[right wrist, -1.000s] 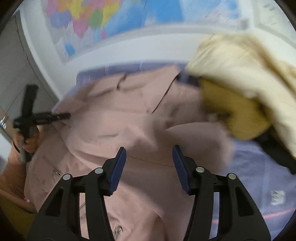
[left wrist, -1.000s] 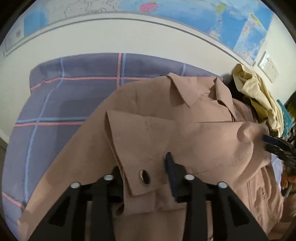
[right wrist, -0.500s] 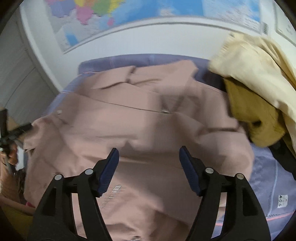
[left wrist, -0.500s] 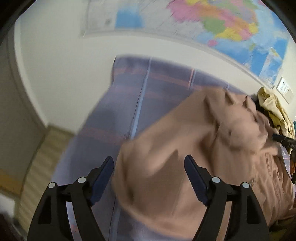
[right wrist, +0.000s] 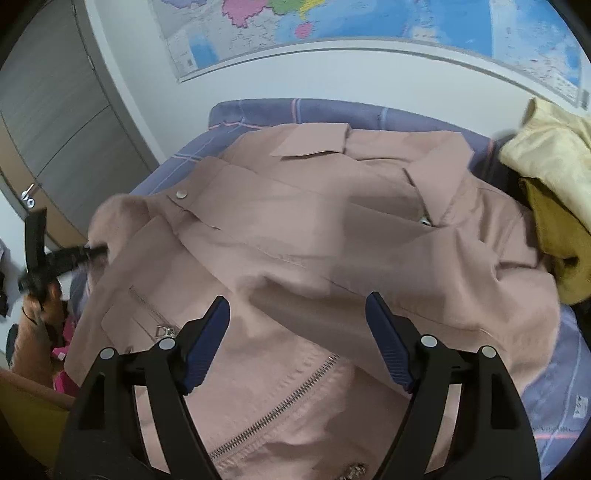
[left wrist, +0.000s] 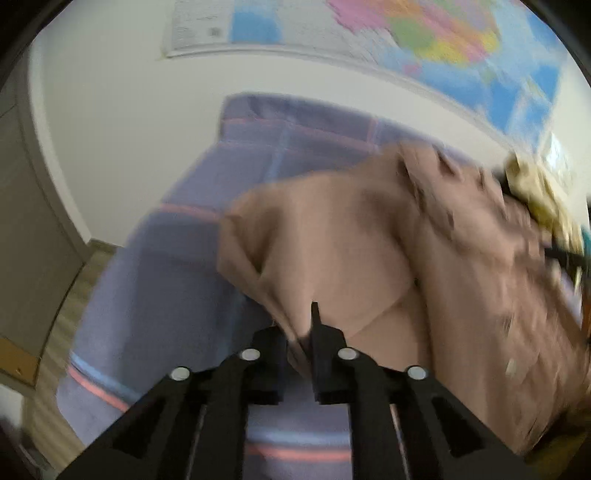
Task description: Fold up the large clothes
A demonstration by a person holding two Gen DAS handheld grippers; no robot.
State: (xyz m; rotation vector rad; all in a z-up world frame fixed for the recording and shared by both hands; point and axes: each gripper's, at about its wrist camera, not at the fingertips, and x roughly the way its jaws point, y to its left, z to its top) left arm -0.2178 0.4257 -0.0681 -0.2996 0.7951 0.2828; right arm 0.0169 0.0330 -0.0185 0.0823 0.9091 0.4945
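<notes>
A large dusty-pink jacket [right wrist: 314, 236] with a collar, snaps and zips lies on a purple checked bed cover [right wrist: 258, 110]. My left gripper [left wrist: 299, 332] is shut on the jacket's left edge [left wrist: 332, 251] and holds that fold of cloth just above the cover; the view is blurred. It also shows in the right wrist view [right wrist: 92, 253], pinching the jacket's shoulder area at the left. My right gripper [right wrist: 297, 332] is open and empty, hovering over the jacket's lower middle, near a zip [right wrist: 288, 402].
A heap of yellow and mustard clothes [right wrist: 554, 177] lies at the jacket's right side. A wall with a map [right wrist: 332, 22] runs behind the bed. A grey door [right wrist: 55, 122] and wooden floor [left wrist: 85, 280] are on the left.
My left gripper opened, let go of the buttoned flap, swung left and closed on the jacket's left edge. My right gripper opened wider and pulled back toward the jacket's lower front.
</notes>
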